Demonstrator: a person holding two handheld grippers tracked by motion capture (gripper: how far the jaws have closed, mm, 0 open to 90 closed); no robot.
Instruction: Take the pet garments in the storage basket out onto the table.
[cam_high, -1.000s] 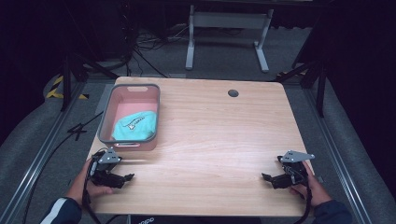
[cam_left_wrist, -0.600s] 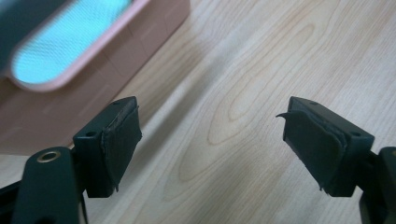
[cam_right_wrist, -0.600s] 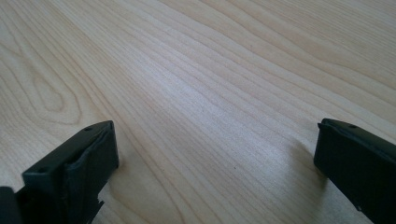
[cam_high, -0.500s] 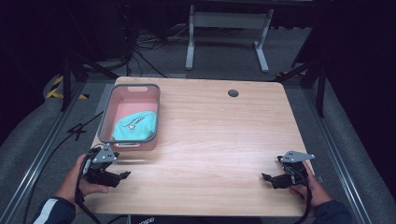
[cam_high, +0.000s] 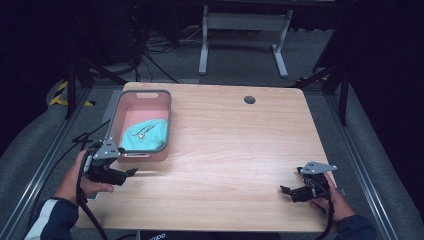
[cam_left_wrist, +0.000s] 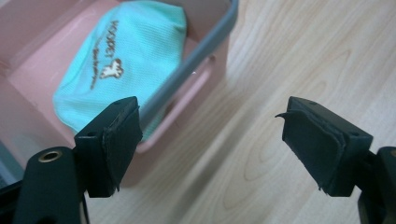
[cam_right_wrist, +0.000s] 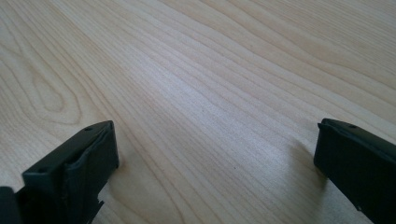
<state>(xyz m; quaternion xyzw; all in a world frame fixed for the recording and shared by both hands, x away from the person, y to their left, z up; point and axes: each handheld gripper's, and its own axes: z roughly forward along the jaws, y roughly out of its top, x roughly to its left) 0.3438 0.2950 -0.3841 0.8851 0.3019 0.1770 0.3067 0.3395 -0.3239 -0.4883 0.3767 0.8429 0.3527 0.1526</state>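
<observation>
Left gripper (cam_high: 131, 172) is held low with its fingers (cam_left_wrist: 116, 140) spread wide; right gripper (cam_high: 286, 190) likewise gapes, holding nothing.

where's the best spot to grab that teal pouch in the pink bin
Probably the near edge of the teal pouch, coming from above with the left hand-held gripper, whose open jaws are closest. The pouch lies flat and limp in the pink bin, and the grey-rimmed walls block a sideways approach, so pinching a fold of fabric from the top looks safest.

Brown print on the turquoise pouch (cam_left_wrist: 121, 70) inside the pink bin (cam_left_wrist: 28, 79): top line looks like "VOOKET", not certain. Smaller script line and a small figure logo below it, too blurred to read.
</observation>
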